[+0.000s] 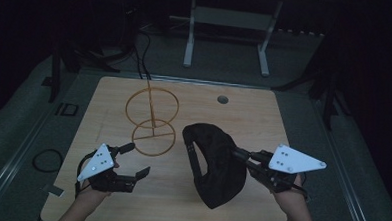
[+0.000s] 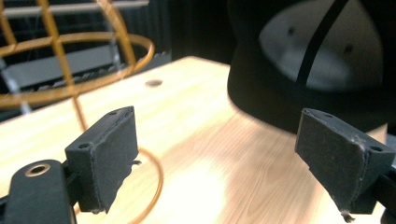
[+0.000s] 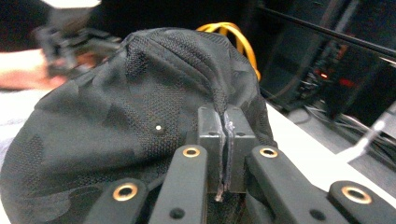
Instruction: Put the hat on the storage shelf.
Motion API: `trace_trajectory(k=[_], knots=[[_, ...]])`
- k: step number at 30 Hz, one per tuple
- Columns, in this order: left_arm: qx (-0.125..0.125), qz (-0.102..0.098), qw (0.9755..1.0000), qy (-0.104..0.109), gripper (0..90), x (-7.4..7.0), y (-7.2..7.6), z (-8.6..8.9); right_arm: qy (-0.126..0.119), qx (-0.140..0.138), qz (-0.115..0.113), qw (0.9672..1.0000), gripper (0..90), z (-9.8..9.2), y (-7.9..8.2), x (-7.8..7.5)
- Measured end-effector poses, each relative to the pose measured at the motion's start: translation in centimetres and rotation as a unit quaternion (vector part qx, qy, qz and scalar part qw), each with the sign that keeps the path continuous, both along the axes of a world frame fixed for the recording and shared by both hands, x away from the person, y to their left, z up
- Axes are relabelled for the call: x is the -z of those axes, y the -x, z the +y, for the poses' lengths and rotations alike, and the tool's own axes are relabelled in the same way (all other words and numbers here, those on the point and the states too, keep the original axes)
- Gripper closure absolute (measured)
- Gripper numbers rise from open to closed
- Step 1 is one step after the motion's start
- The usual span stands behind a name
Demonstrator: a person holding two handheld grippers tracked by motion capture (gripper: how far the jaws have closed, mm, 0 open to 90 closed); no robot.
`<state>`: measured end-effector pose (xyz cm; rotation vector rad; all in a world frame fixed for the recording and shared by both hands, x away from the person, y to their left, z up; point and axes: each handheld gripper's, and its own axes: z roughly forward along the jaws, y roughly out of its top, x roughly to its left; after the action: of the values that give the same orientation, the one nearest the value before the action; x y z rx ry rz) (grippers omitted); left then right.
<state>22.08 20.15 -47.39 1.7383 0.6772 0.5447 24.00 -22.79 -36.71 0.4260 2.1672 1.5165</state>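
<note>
A black cap (image 1: 214, 166) hangs over the front right of the wooden table (image 1: 244, 112), lifted at one side. My right gripper (image 1: 234, 153) is shut on its fabric; in the right gripper view the pads (image 3: 225, 135) pinch a fold of the cap (image 3: 116, 126). My left gripper (image 1: 137, 160) stands open at the front left, apart from the cap, with nothing between its jaws (image 2: 229, 154). In the left gripper view the cap (image 2: 303, 56) rises ahead to the right. An orange wire stand (image 1: 152, 121) with two rings stands mid-left on the table, close to the left gripper (image 2: 70, 60).
A round cable hole (image 1: 223, 99) sits near the table's far edge. A white desk frame (image 1: 227, 32) stands on the floor behind. A cable loop (image 1: 46, 159) lies on the floor at the left. The room around is dark.
</note>
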Motion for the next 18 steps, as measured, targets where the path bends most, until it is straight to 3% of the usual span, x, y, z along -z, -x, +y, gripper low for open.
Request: trace_trajectory(k=[6, 13, 18], knots=[[-0.034, 0.019, 0.9992, -0.011, 10.3, 2.3, 0.6, 1.3, -0.020, 0.042, -0.004, 0.9989, 87.9, -0.7, -1.6, -0.9], [-0.093, 0.032, 0.9946, -0.035, 5.0, 4.5, 1.0, 2.5, -0.029, 0.071, -0.022, 0.9968, 87.9, 0.2, -4.1, -3.5], [-0.119, 0.041, 0.9919, -0.018, 3.0, 5.4, 1.4, 3.2, -0.043, 0.082, -0.026, 0.9954, 87.9, 1.4, -6.1, -5.3]])
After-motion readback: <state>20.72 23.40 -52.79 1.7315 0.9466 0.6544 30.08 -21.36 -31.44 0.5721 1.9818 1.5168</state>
